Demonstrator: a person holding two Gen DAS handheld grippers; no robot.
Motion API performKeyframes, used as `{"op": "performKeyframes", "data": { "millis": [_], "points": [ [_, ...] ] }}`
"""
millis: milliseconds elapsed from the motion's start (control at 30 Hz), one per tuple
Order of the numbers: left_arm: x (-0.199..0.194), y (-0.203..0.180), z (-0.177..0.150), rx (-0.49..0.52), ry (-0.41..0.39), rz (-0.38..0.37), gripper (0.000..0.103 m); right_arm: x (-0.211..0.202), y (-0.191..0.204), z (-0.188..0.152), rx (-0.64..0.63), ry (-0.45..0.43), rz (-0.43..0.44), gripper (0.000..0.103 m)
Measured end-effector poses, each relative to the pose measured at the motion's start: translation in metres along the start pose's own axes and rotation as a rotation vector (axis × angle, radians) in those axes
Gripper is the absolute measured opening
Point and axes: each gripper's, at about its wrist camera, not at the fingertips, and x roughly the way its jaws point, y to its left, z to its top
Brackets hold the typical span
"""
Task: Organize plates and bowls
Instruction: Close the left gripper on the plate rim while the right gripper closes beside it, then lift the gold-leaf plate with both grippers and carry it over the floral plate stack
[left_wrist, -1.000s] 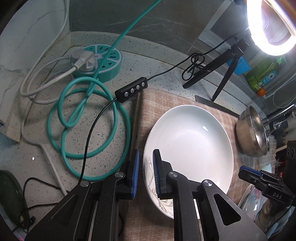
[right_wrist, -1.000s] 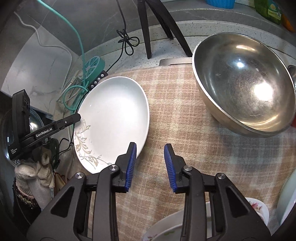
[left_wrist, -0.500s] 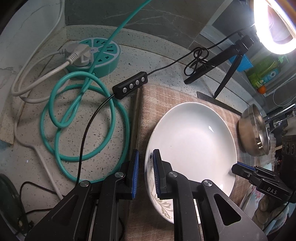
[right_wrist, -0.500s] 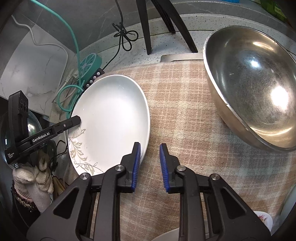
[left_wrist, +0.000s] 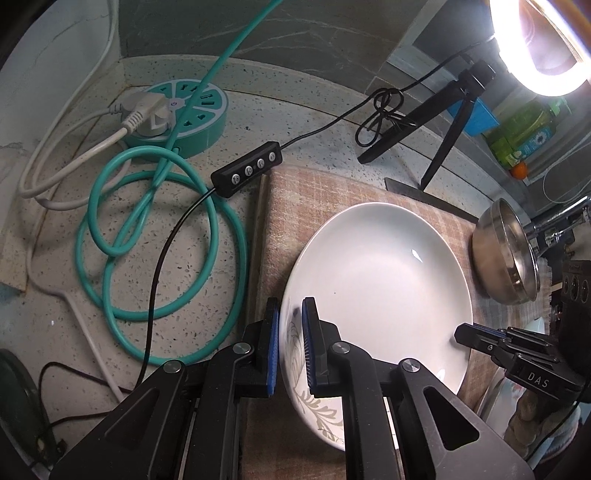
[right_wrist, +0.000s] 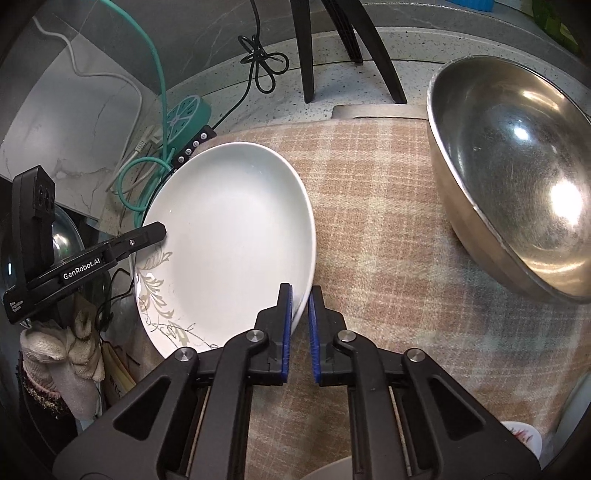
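Observation:
A white plate (left_wrist: 376, 280) with a grey leaf pattern on its near rim lies on a beige checked cloth (right_wrist: 388, 229). My left gripper (left_wrist: 290, 306) is shut on the plate's left rim, a blue pad on each side. My right gripper (right_wrist: 300, 295) grips the opposite rim, its jaws closing tight with the edge pinched between the pads. Each gripper shows in the other's view: the right gripper (left_wrist: 461, 334), the left gripper (right_wrist: 159, 230). A large steel bowl (right_wrist: 517, 177) sits on the cloth to the right of the plate, apart from it.
Left of the cloth on the speckled counter lie a round teal power strip (left_wrist: 177, 114), a coiled teal cable (left_wrist: 155, 240) and a black inline switch (left_wrist: 247, 170). Black tripod legs (right_wrist: 306, 55) stand behind the plate. More dishes (right_wrist: 521, 437) sit at the near right.
The right gripper's jaws went from wide apart beside the plate to closed on its right rim. The left gripper stayed put and tightened slightly on the left rim.

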Motion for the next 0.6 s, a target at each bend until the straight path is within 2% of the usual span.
{"op": "performKeyframes", "data": {
  "millis": [267, 600],
  "points": [
    [-0.014, -0.007, -0.012, -0.01, -0.023, -0.024, 0.01, -0.015, 0.0, -0.017, -0.001, -0.001, 0.008, 0.009],
    [-0.035, -0.03, -0.03, -0.002, -0.063, -0.045, 0.01, -0.052, -0.002, -0.037, 0.0, -0.045, 0.028, 0.009]
  ]
}}
